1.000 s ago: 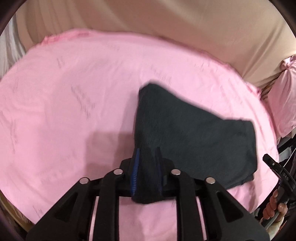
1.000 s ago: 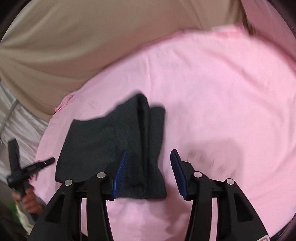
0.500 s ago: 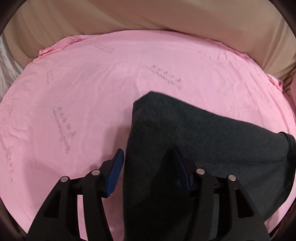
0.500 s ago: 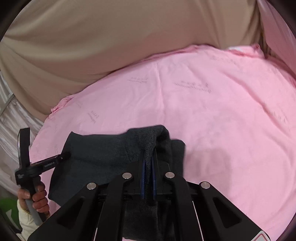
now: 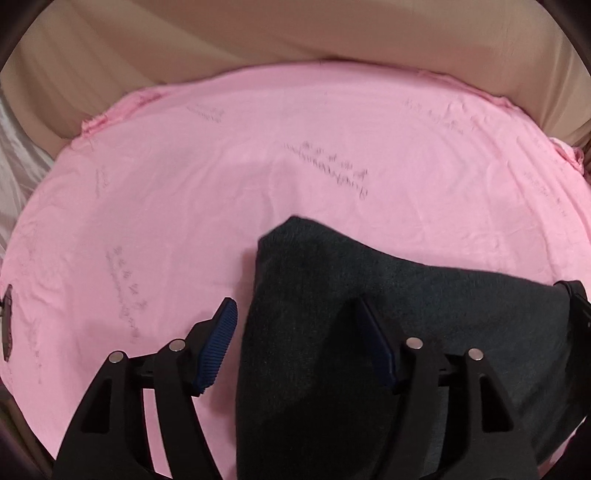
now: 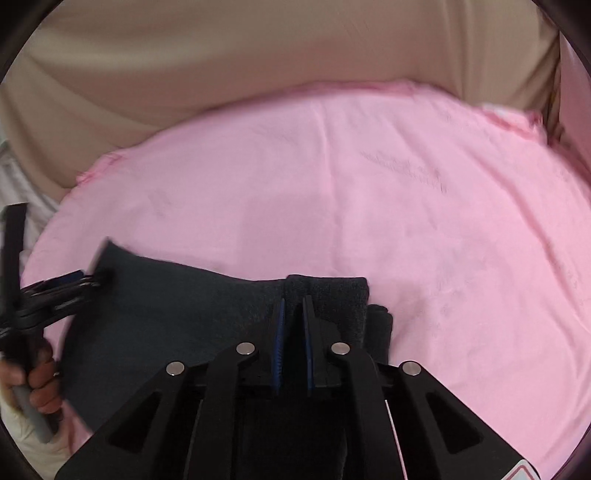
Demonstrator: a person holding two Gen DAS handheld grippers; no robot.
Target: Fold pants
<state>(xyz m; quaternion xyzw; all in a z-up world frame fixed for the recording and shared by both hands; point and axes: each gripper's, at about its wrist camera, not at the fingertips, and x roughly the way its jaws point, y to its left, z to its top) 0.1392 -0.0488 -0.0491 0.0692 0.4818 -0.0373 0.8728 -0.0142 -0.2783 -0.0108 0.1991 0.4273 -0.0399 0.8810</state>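
Now, step: you look to be in a late fold; the pants [image 5: 369, 332] are already a compact dark bundle, so this reads as a carry or a last adjustment before setting down.
Right gripper [image 6: 293, 332]: your jaws are pinched almost together on a thick rolled edge of the pants, with cloth between the blue pads [image 6: 279, 332].
Left gripper [image 5: 306, 347]: your jaws stand wide apart and hold nothing; the left edge of the pants runs through the gap, and the right finger lies over the cloth (touching or just above, I cannot tell).
Pants: near the front edge of the pink sheet [image 5: 221, 184], spanning both grippers; in the right view they stretch leftward to the other gripper.
Next move: judging from this, you need either to close the left jaws on the near edge and bring it over, or to lower the right side and let go; keep the layers aligned as you do.
Hidden: the bottom of the bundle is cut off behind both tools, so the number of layers is unclear, as is whether it rests on the sheet.
Blurred: the left tool and your hand [image 6: 40, 376] in the right view are smeared.
Far: beige fabric [image 5: 295, 33] rises behind the sheet; faint print on the sheet is unreadable.
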